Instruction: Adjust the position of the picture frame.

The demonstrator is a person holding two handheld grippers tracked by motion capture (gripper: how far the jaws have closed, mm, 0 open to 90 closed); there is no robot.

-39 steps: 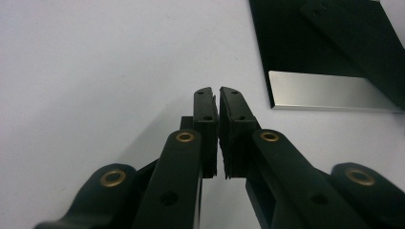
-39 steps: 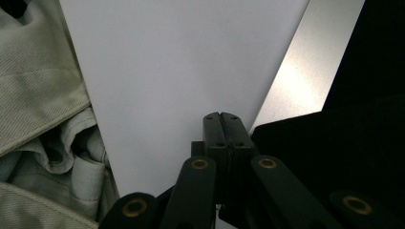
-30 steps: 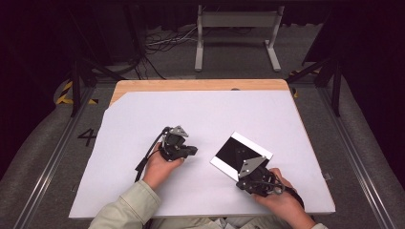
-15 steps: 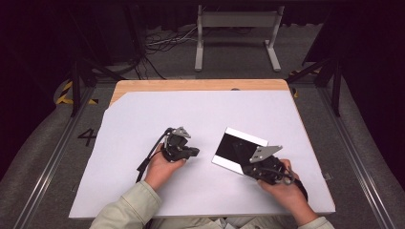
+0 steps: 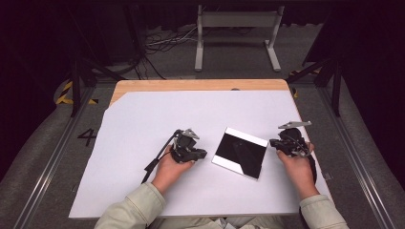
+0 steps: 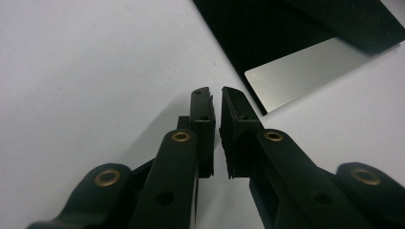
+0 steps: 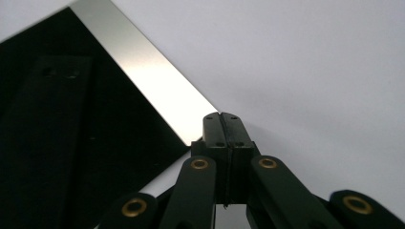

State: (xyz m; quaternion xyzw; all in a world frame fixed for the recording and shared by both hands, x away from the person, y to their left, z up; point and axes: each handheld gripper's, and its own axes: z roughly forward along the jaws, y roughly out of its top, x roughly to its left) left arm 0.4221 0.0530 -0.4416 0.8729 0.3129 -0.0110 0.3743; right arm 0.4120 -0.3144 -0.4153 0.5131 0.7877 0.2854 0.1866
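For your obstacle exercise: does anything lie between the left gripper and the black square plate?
Nothing visible does. Bare white table sheet separates the left gripper from the black square plate; the gripper holds nothing.

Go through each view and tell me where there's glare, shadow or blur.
High view: evenly lit white table sheet, dark surroundings, the black panel sharp. Left gripper view: the panel's silvery edge strip is brightly lit, and the left hand-held gripper casts a soft shadow on the sheet. Right gripper view: strip glares; near jaws slightly soft.
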